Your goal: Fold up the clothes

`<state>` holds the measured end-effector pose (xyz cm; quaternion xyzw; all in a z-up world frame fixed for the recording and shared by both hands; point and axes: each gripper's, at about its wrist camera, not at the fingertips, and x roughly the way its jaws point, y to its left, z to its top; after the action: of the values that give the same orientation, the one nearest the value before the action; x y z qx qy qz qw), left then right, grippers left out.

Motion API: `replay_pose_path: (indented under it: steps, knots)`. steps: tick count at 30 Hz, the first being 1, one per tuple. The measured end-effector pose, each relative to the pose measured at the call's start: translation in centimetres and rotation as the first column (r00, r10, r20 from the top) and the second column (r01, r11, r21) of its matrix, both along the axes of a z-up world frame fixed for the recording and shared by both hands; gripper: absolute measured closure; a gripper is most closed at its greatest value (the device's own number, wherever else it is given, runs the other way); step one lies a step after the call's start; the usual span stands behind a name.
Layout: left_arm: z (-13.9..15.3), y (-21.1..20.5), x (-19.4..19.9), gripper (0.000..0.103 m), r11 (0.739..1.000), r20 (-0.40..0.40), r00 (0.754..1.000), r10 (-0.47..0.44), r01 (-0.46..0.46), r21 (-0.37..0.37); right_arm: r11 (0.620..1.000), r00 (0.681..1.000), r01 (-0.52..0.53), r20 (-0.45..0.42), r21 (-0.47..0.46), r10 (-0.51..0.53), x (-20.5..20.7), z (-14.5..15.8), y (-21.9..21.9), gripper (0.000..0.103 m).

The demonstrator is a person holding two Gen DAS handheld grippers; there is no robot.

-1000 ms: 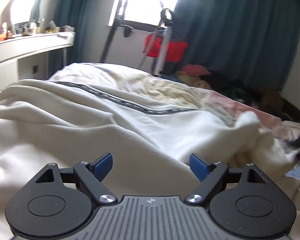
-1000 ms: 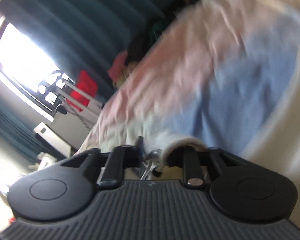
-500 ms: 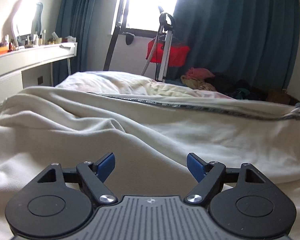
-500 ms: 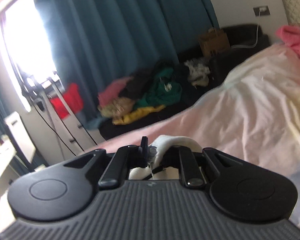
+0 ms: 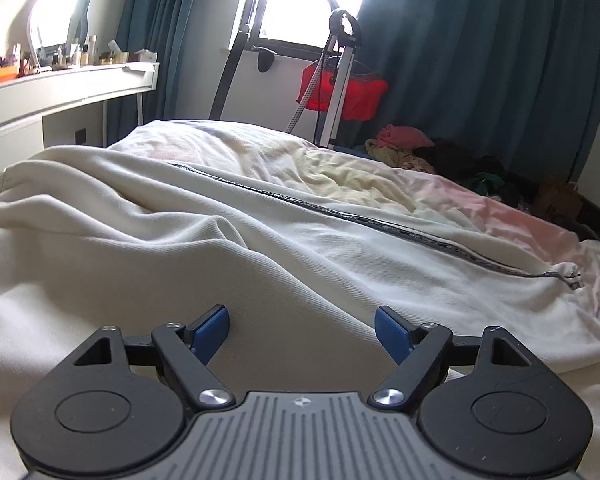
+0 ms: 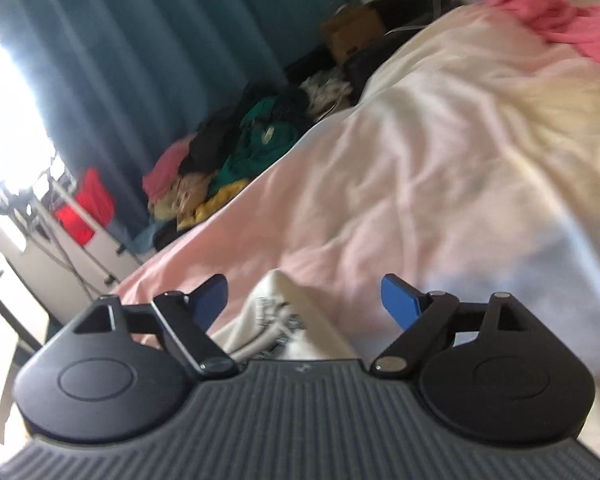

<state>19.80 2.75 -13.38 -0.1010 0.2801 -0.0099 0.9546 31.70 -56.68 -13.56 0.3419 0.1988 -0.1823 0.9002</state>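
Across the lower half of the left wrist view lies the cream zip jacket (image 5: 228,248), spread on the bed (image 5: 500,216), its dark zipper (image 5: 340,216) running from mid-left down to the right edge, where the zipper end sits by the pink sheet. Left tool (image 5: 302,334) hangs just over the cloth at bottom centre, blue pads spread wide, nothing pinched. Right tool (image 6: 304,300) at bottom centre of its blurred view: jaws opening, pads clear of the cream fabric corner (image 6: 284,312) that sits loose between them, so that end looks freshly let go.

Step in hand, my read: lay the jacket flat before the first fold. To do it well, back the right tool away without dragging that corner, then check the zipper line stays straight. Deep wrinkles at left centre need smoothing first. Pinch at hem or shoulder edges, not mid-panel, and take only one layer. Clothes pile (image 6: 228,168) upper left in the right view, pink garment (image 6: 560,28) upper right: untouched.
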Motion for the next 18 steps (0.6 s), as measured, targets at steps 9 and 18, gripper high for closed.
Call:
replay_pose_path:
  steps: [9, 18]
  knots:
    - [0.5, -0.5, -1.7, 0.02, 1.0, 0.0, 1.0, -0.005, 0.005, -0.027, 0.971, 0.998, -0.037, -0.045, 0.237, 0.049, -7.1, -6.6, 0.0, 0.021]
    - [0.5, 1.4, -0.9, 0.018, 0.994, 0.031, 0.999, 0.016, -0.012, -0.105, 0.988, 0.985, -0.151, -0.076, 0.036, 0.153, 0.9, -2.3, 3.5, 0.097]
